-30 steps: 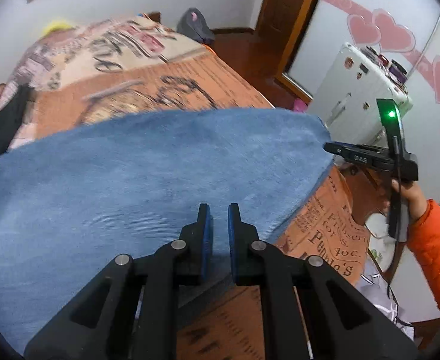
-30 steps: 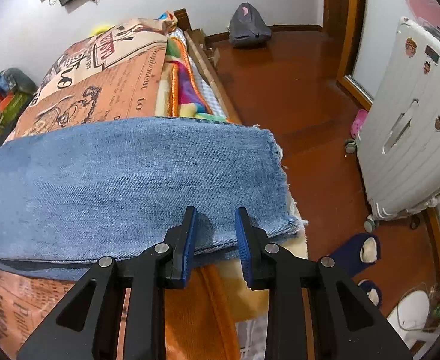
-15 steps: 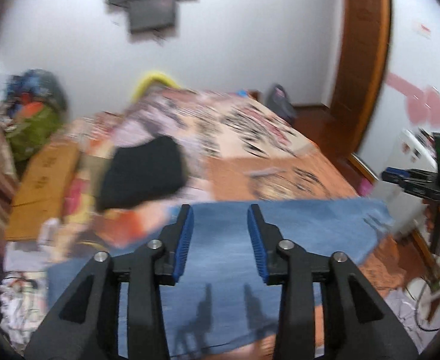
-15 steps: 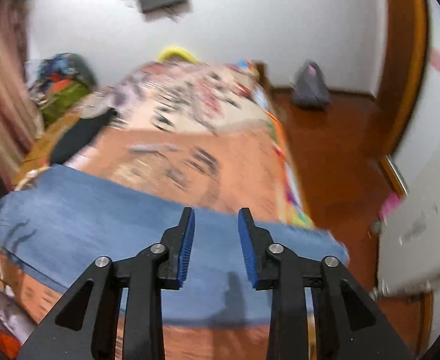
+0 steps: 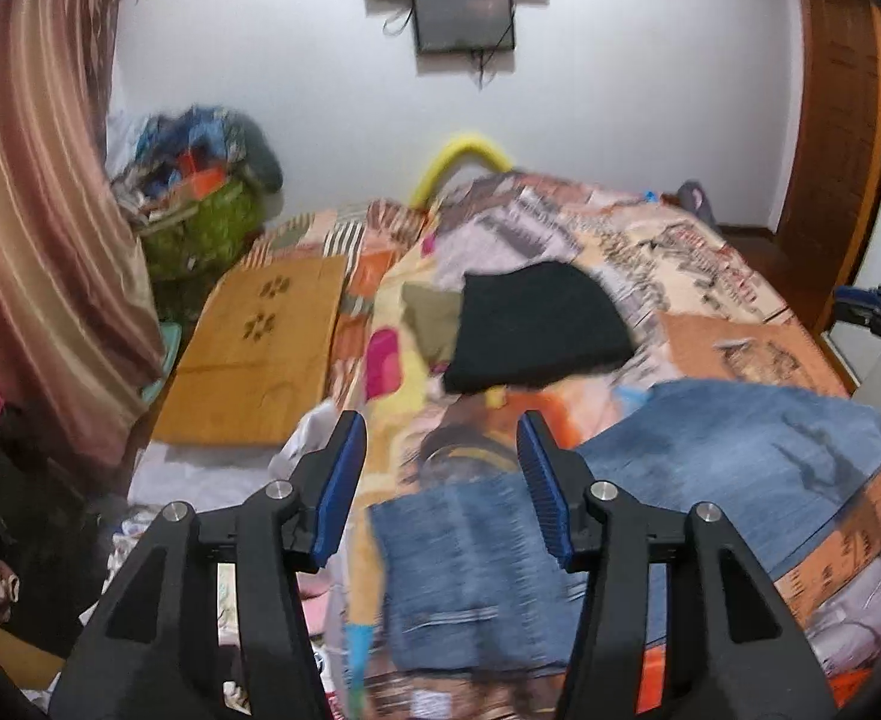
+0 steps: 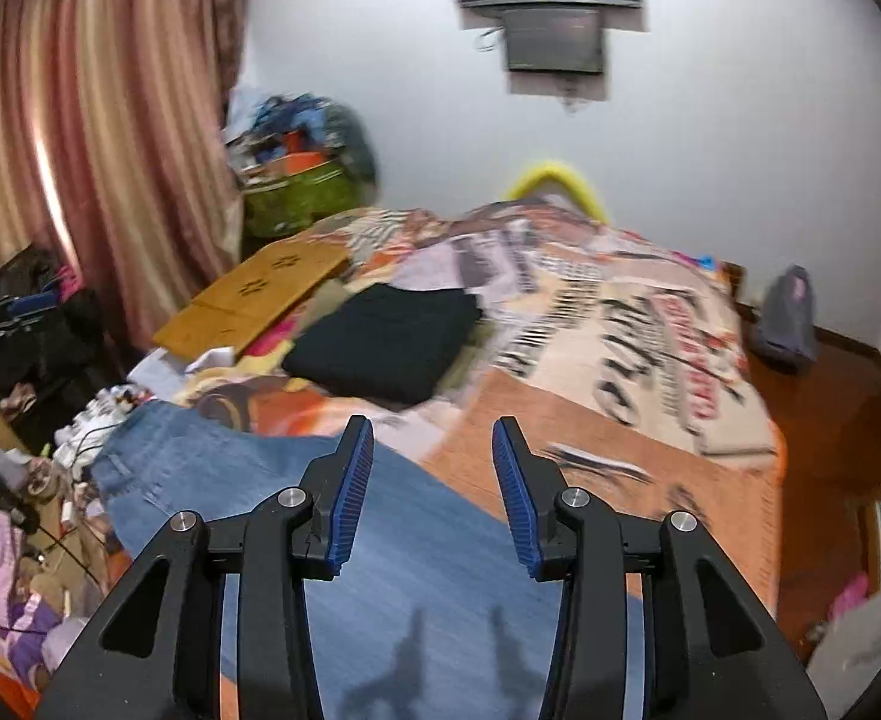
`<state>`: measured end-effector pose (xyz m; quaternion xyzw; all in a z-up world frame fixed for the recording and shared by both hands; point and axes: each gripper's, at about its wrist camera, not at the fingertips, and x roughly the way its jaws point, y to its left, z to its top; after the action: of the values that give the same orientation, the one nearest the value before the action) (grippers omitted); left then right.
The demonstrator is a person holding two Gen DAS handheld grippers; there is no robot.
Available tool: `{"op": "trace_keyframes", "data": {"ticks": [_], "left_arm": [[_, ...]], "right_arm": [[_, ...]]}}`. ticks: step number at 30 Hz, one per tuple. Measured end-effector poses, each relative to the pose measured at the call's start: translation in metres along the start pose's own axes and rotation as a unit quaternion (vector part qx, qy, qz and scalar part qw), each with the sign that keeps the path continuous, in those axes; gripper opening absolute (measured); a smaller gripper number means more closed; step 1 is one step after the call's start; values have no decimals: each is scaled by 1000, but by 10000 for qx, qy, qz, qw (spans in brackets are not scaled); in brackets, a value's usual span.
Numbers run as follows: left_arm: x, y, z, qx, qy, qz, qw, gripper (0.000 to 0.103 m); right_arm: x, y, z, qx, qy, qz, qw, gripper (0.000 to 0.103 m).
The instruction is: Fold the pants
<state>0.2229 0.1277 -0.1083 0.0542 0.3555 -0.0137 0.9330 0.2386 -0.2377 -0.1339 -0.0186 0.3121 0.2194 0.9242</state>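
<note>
Denim pants (image 6: 296,516) lie flat on the bed (image 6: 680,420) below and ahead of our spread, empty fingers. Their long axis runs crosswise to both grippers; the left gripper (image 5: 437,480) hangs over the waist end, the right gripper (image 6: 431,492) over mid-leg.

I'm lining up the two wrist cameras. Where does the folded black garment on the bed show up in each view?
Left wrist: the folded black garment lies above centre, beyond the open left tool, farther up the bed than the blue jeans.
Right wrist: the garment lies left of centre, above the open right tool.
Shared landmark: the wooden board, left of the garment in both.
</note>
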Motion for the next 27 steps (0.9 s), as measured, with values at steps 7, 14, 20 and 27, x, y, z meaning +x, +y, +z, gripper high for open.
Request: {"op": "trace_keyframes", "data": {"ticks": [7, 14, 20, 27], "left_arm": [[71, 43, -37, -486, 857, -345, 9945, 52], [135, 49, -67, -606, 1539, -586, 9845, 52], [166, 53, -86, -752, 1864, -792, 9764, 45], [179, 48, -93, -930, 1939, -1116, 9702, 24]], "right_arm": [[78, 37, 11, -209, 550, 468, 9972, 42], [157, 51, 8, -302, 1333, 667, 9884, 42], [202, 48, -3, -422, 1991, 697, 9766, 42], [218, 38, -9, -282, 2455, 1048, 9633, 42]]}}
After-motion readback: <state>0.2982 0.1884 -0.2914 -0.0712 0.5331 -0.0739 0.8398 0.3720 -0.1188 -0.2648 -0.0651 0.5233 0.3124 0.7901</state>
